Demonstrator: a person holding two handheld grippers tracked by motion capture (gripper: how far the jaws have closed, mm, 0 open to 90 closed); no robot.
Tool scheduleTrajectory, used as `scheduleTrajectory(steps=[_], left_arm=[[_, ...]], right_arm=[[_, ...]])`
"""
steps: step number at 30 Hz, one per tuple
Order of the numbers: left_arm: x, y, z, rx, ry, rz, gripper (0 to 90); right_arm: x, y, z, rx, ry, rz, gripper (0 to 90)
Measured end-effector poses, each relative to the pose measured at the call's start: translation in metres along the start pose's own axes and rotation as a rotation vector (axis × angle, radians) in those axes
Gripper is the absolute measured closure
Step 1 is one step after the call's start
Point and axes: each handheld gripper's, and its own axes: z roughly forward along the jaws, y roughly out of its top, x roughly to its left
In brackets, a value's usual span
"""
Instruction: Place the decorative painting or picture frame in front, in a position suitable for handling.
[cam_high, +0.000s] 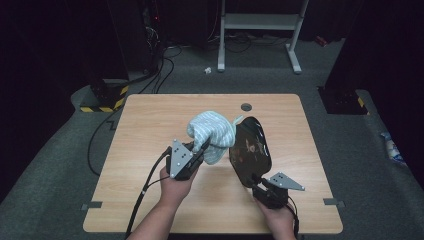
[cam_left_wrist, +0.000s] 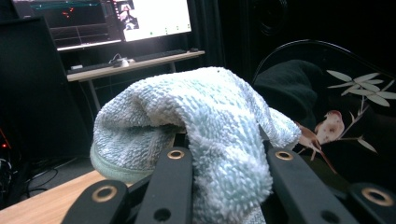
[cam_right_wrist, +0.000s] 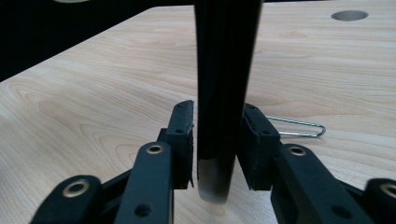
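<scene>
A glossy black lacquer plate (cam_high: 251, 150) with a painted bird and leaves stands tilted on edge above the wooden table (cam_high: 150, 125). My right gripper (cam_high: 256, 181) is shut on its near rim; in the right gripper view the plate's edge (cam_right_wrist: 224, 84) runs up between the jaws. A pale blue-green terry cloth (cam_high: 212, 134) is bunched against the plate's left face. My left gripper (cam_high: 200, 150) is shut on it, and in the left gripper view the cloth (cam_left_wrist: 205, 126) drapes over both jaws, with the plate (cam_left_wrist: 345, 116) just behind to the right.
A round cable hole (cam_high: 246, 106) is in the table near its far edge. A bent wire clip (cam_right_wrist: 299, 127) lies flat on the wood beside my right gripper. Beyond the table are a white stand (cam_high: 260, 30), floor cables and a desk with monitors (cam_left_wrist: 121, 18).
</scene>
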Motion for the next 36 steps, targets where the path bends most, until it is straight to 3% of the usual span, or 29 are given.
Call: scheduleTrajectory(steps=[6,13,21,31,36], left_arm=[[-0.001,0.007,0.010,-0.001,0.000,0.007,78.0],[-0.006,0.016,0.014,-0.028,-0.033,0.009,77.9],[-0.014,0.019,0.021,-0.029,-0.065,0.004,77.9],[-0.022,0.022,0.020,-0.044,-0.081,0.007,77.8],[-0.018,0.021,0.014,-0.050,-0.067,0.011,77.8]], right_arm=[[-0.001,0.000,-0.001,-0.011,-0.005,-0.001,71.0],[-0.005,0.000,-0.003,-0.018,-0.031,0.005,77.7],[-0.006,0.001,-0.003,-0.019,-0.037,-0.002,77.9],[-0.008,0.002,-0.003,-0.005,-0.023,0.005,77.8],[-0.009,0.002,-0.003,-0.007,-0.014,0.005,77.5]])
